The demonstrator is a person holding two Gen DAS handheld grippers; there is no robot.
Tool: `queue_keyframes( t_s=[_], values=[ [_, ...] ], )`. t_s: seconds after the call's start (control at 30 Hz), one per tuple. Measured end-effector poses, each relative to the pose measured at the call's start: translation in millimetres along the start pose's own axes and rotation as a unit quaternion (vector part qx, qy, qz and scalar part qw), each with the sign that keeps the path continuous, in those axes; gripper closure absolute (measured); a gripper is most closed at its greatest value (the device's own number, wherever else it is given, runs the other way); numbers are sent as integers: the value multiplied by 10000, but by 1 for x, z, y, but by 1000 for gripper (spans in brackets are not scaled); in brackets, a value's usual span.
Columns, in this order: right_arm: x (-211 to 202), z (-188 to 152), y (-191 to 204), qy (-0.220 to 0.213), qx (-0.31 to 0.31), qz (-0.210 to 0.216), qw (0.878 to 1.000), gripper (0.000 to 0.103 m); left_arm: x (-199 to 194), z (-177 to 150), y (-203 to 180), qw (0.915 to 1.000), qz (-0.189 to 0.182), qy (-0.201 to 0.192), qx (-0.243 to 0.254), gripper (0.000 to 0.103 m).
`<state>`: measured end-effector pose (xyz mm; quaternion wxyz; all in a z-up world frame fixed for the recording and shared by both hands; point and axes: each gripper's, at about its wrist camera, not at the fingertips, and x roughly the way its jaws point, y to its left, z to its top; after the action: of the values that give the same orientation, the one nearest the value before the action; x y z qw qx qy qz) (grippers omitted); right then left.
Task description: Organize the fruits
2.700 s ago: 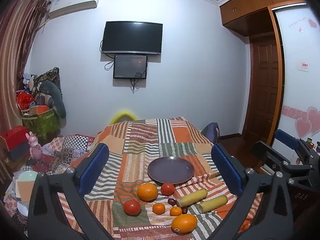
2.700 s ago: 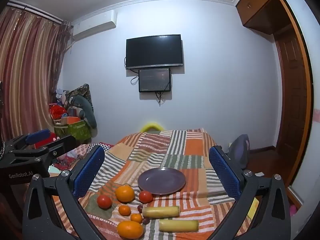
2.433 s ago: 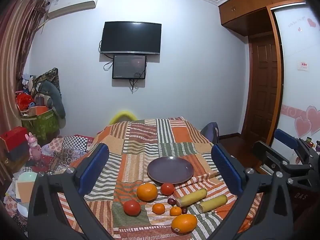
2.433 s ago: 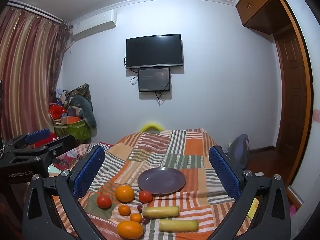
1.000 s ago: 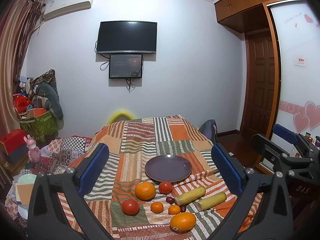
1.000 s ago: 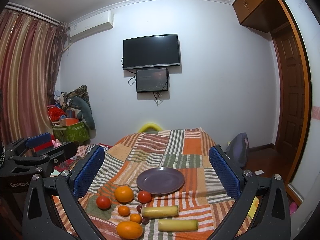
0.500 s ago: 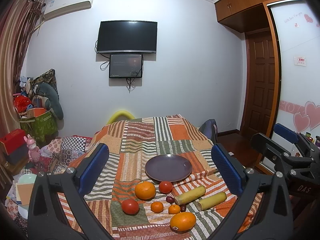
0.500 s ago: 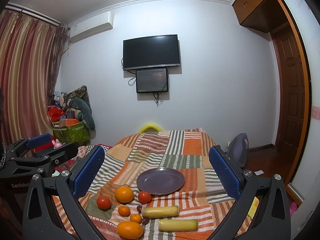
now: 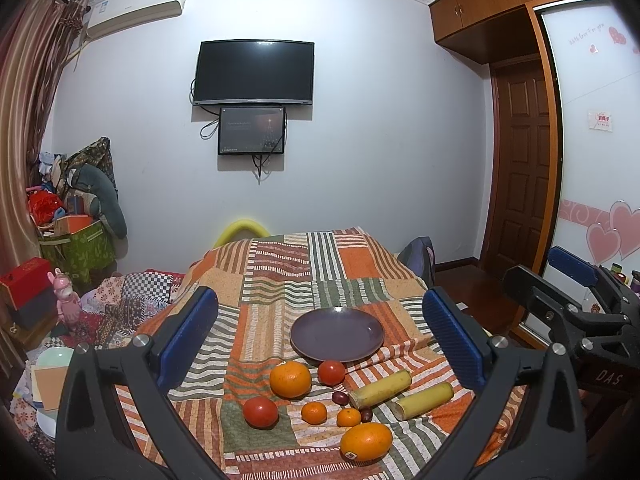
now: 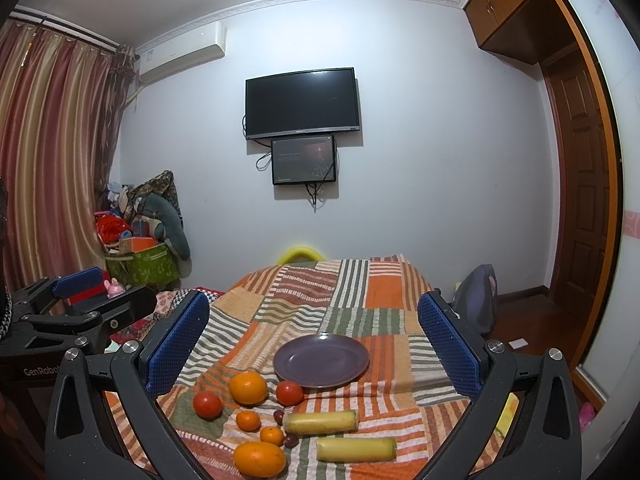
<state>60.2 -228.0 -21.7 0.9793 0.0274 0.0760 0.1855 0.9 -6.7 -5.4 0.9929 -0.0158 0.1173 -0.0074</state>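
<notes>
Your plate (image 9: 337,334) sits mid-table on the patchwork cloth (image 9: 280,280). Fruit is all in front of it: big orange (image 9: 290,379) and a tomato (image 9: 331,372) just beside the near rim, second tomato (image 9: 260,411) front-left, two banana pieces (image 9: 380,389) front-right, another orange (image 9: 366,441) nearest you.

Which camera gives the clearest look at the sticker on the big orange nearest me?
The left wrist view: the large orange at the front shows a small sticker low on its left side. The right wrist view shows the same orange unobstructed, but no sticker is visible from that angle.
</notes>
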Motion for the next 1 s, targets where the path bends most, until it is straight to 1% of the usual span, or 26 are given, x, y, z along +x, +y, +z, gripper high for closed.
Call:
queue_keyframes(
  t_s=[0.2, 0.33, 0.43, 0.5, 0.57, 0.6, 0.67, 0.73, 0.87, 1.0],
  values=[
    [2, -2, 0, 66, 3, -12, 10000, 0, 1, -2, -1, 10000, 5, 19, 12, 0],
    [7, -5, -4, 209, 49, 56, 9998, 0, 7, -4, 0, 9999, 14, 118, 14, 0],
    [14, -9, -8, 399, 121, 200, 9989, 0, 12, -6, 0, 9997, -13, 227, 19, 0],
    [18, -14, -10, 550, 148, 269, 9980, 5, 16, -8, 1, 9995, -14, 310, 32, 4],
    [24, -20, -11, 747, 166, 385, 9963, 16, 22, -11, 2, 9989, -20, 452, 82, 16],
    [28, -23, -11, 876, 180, 441, 9950, 18, 24, -14, 2, 9985, -32, 529, 102, 17],
    [36, -30, -9, 1104, 205, 554, 9921, 28, 29, -19, 4, 9977, -57, 663, 119, 19],
    [43, -38, -8, 1321, 219, 626, 9890, 32, 33, -25, 7, 9967, -63, 795, 146, 22],
    [56, -57, -2, 1796, 202, 790, 9803, 33, 41, -41, 15, 9938, -46, 1103, 161, 28],
    [67, -74, 6, 2207, 137, 888, 9712, 33, 52, -58, 31, 9883, -76, 1525, -46, 31]
  ],
)
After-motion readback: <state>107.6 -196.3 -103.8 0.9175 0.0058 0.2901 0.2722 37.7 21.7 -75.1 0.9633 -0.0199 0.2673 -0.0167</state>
